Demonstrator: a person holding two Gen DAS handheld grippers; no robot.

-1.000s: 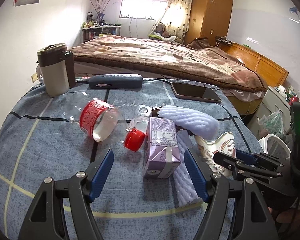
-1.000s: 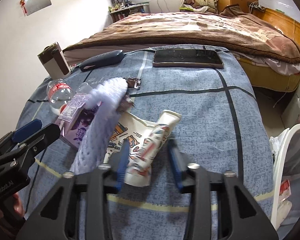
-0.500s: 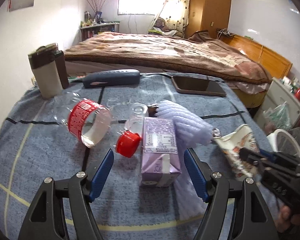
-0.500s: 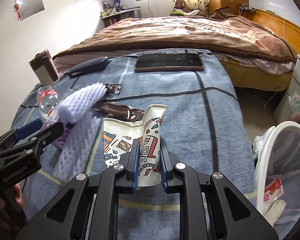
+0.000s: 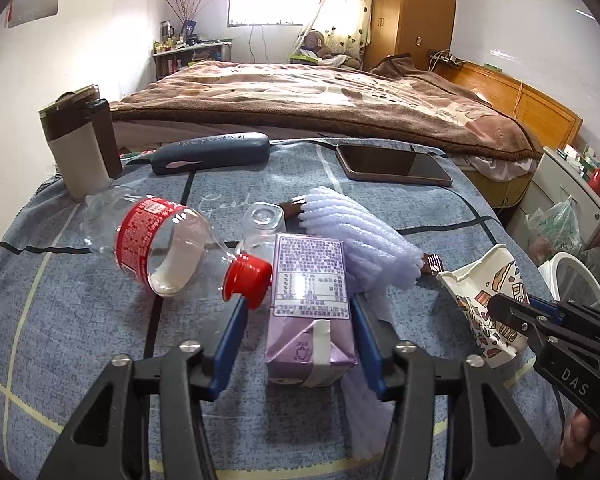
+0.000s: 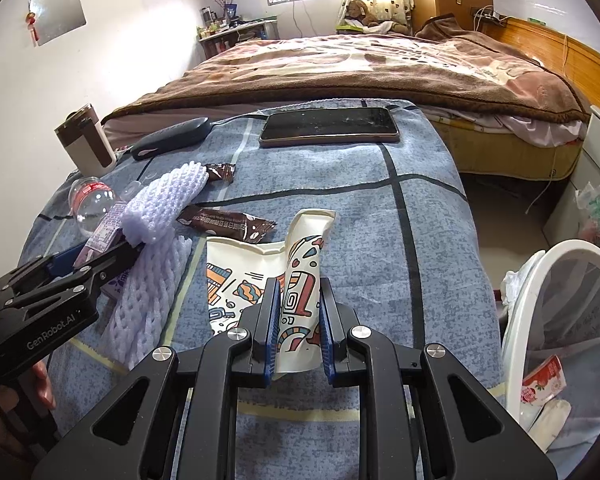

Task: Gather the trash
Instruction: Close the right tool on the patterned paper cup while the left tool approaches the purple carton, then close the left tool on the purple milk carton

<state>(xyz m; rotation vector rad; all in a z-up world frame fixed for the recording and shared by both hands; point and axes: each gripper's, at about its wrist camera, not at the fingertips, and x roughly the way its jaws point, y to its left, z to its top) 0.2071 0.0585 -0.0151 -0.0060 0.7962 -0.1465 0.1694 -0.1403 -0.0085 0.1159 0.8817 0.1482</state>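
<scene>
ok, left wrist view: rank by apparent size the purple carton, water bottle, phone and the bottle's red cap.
1. Water bottle, about tied with the purple carton; the carton lies nearer the camera, so I won't split them.
2. Phone, farther back, so likely understated.
3. Red cap, clearly smallest.

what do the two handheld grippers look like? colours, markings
Both are matte black with cut-out linkage arms, silver pivot bolts and blue finger pads. The left gripper, seen from the right wrist view, carries white "GenRobot.AI" lettering on its side. The right gripper, seen from the left wrist view, shows "DAS". No cables or sleeves visible.
</scene>
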